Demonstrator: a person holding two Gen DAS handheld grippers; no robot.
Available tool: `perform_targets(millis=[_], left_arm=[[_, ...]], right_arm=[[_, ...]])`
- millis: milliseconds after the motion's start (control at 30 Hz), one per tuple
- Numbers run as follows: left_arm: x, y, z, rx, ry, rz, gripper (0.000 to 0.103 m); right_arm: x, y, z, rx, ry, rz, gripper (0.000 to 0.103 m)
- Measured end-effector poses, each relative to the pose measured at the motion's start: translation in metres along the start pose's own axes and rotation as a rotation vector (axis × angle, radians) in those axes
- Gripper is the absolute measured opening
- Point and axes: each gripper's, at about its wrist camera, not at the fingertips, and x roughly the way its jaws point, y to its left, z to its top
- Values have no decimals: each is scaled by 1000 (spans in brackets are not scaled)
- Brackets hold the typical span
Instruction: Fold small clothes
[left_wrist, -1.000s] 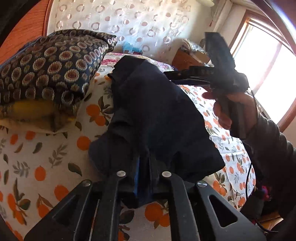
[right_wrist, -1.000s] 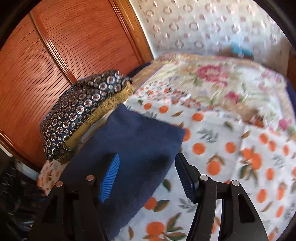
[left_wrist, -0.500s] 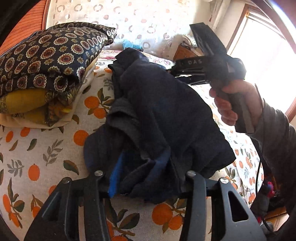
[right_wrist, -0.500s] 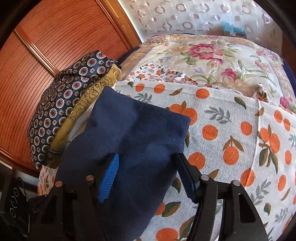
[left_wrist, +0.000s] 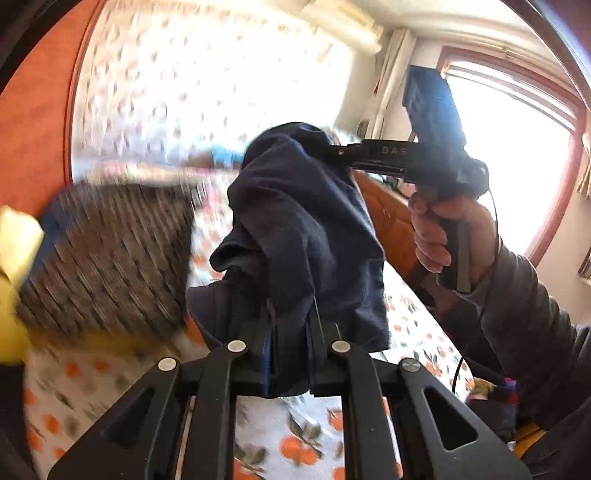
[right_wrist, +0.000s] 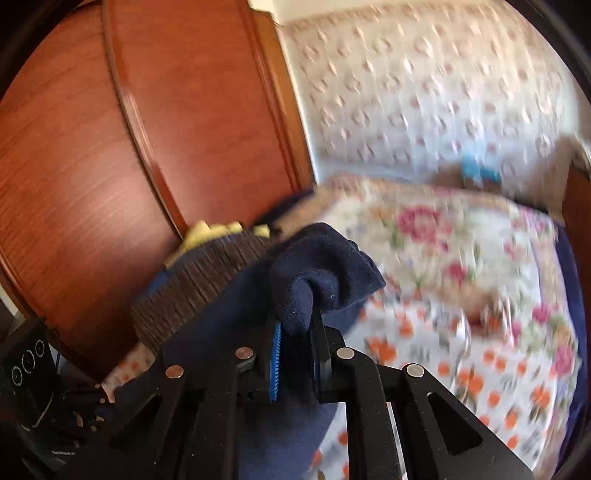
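The left gripper (left_wrist: 288, 332) is closing, its jaws pinching a soft dark blue cloth garment (left_wrist: 303, 229). The right gripper (right_wrist: 295, 343) is closing too, pinching another edge of the garment. The garment hangs above the orange-print white bed sheet (left_wrist: 314, 421). Behind the garment lies a blurry dark patterned cushion (left_wrist: 110, 254). Farther back is the spotted white curtain (right_wrist: 424, 92).

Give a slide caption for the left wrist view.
Both grippers, left and right, closing on the navy garment above the orange-print bedsheet.
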Motion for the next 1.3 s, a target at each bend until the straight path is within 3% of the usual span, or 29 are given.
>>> perform_targets(millis=[167, 367, 433, 500, 633, 733, 833, 1100, 1200, 1300], left_arm=[[-44, 28, 32, 4, -85, 55, 14], [-105, 79, 67, -4, -192, 215, 14], [-113, 99, 74, -8, -184, 246, 14], [-97, 117, 81, -14, -129, 247, 14], [-41, 143, 62, -28, 6, 255, 14], [-13, 149, 50, -55, 26, 215, 14], [-26, 140, 53, -70, -38, 204, 14], [-144, 137, 97, -39, -245, 312, 14], [-168, 130, 107, -27, -276, 323, 14], [-152, 133, 107, -31, -236, 296, 14]], right_arm=[[0, 53, 62, -110, -65, 43, 12], [38, 113, 124, -172, -110, 142, 12], [58, 105, 126, -121, -96, 162, 12], [78, 89, 117, -76, -64, 145, 12], [137, 42, 77, 23, 88, 81, 12], [153, 28, 62, 26, 103, 50, 12], [147, 52, 88, -2, 63, 80, 12], [97, 136, 154, -97, -84, 224, 12], [83, 142, 159, -88, -105, 264, 12], [87, 114, 142, -66, -70, 249, 12]])
